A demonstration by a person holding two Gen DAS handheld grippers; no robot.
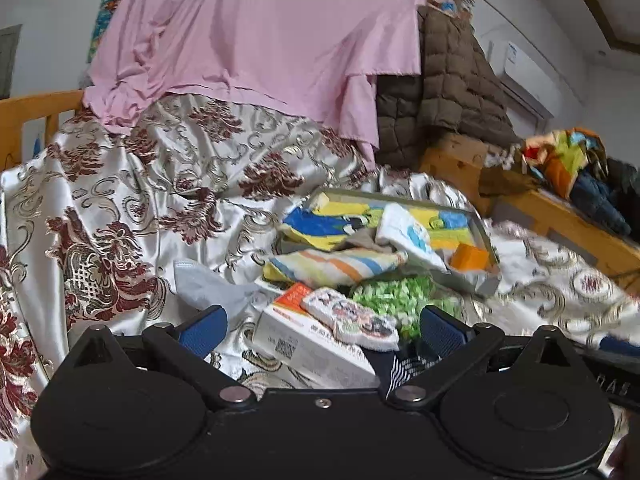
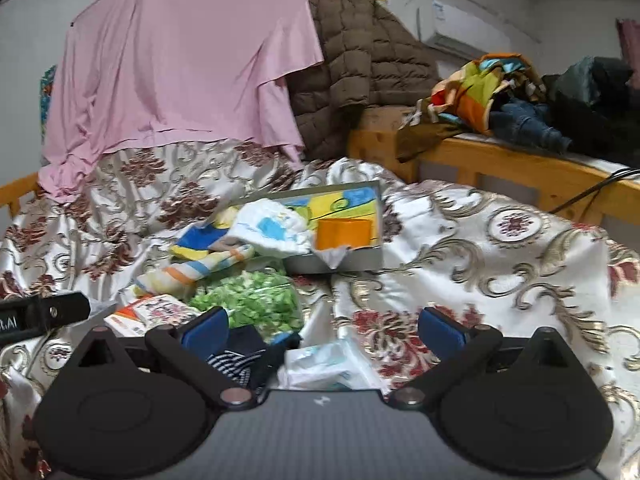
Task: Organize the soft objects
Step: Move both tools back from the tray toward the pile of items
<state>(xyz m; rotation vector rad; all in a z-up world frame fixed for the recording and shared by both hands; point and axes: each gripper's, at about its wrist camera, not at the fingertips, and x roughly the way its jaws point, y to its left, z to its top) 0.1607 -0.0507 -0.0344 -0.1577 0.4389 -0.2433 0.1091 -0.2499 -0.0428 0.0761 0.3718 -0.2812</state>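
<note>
Both claws are seen spread apart and empty over the bed.

Nearest, between the fingers of the right claw (image 2: 322,326), a white tissue pack (image 2: 328,364) is found, with a dark striped sock (image 2: 240,356) just beside its left finger. The pack is judged light and squashy with a slick wrapper, best pinched across its narrow middle; the sock is limp and should be taken at a bunched fold.

Ahead of the left claw (image 1: 322,326), a patterned flat pad (image 1: 352,318) is seen lying on a stiff white carton (image 1: 304,344). Just beyond, the green fluffy bundle (image 1: 400,300) is judged very light and loose, likely to shed or slip, so a deep bite is advised.

Farther ahead, a striped towel (image 1: 332,266) is draped out of the grey tray (image 1: 486,240). It will sag when lifted.

Farthest, a pink sheet (image 1: 260,40) is hung.
</note>
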